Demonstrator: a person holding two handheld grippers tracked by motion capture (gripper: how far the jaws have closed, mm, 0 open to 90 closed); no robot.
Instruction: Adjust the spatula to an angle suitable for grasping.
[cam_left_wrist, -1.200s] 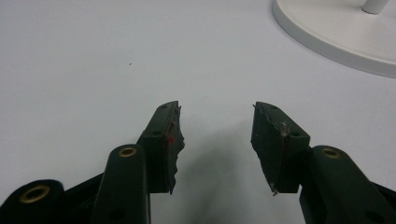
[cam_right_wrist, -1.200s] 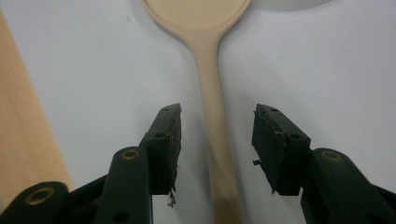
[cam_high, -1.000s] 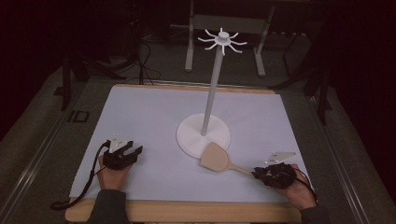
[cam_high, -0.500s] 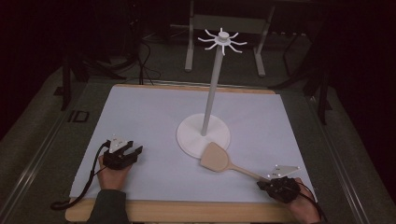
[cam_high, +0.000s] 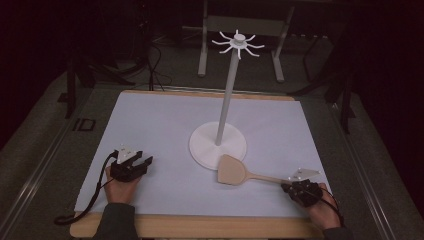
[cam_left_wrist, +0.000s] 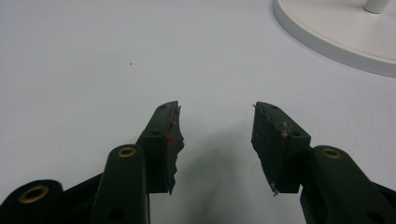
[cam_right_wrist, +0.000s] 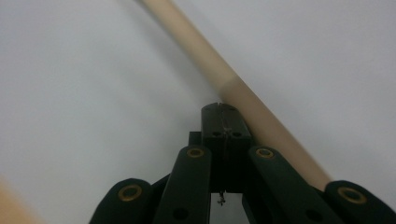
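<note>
A wooden spatula (cam_high: 231, 170) lies flat on the white mat, its blade touching the round base of a white stand (cam_high: 218, 145) and its handle running right toward my right gripper (cam_high: 287, 186). In the right gripper view that gripper (cam_right_wrist: 220, 109) is shut, jaws pressed together, and the handle (cam_right_wrist: 243, 93) passes along their right side, not between them. My left gripper (cam_high: 142, 160) rests on the mat at the near left. Its jaws stand open with nothing between them in the left gripper view (cam_left_wrist: 215, 121).
The stand's tall pole carries a ring of hooks (cam_high: 238, 41) at its top. The white mat (cam_high: 165, 125) covers a wooden board (cam_high: 200, 226). The stand's base (cam_left_wrist: 336, 32) lies ahead and to the right of the left jaws. Dark floor and metal frames surround the table.
The right hand slid slightly toward the table's near edge, then back. The spatula, the stand and the left gripper stayed where they were.
</note>
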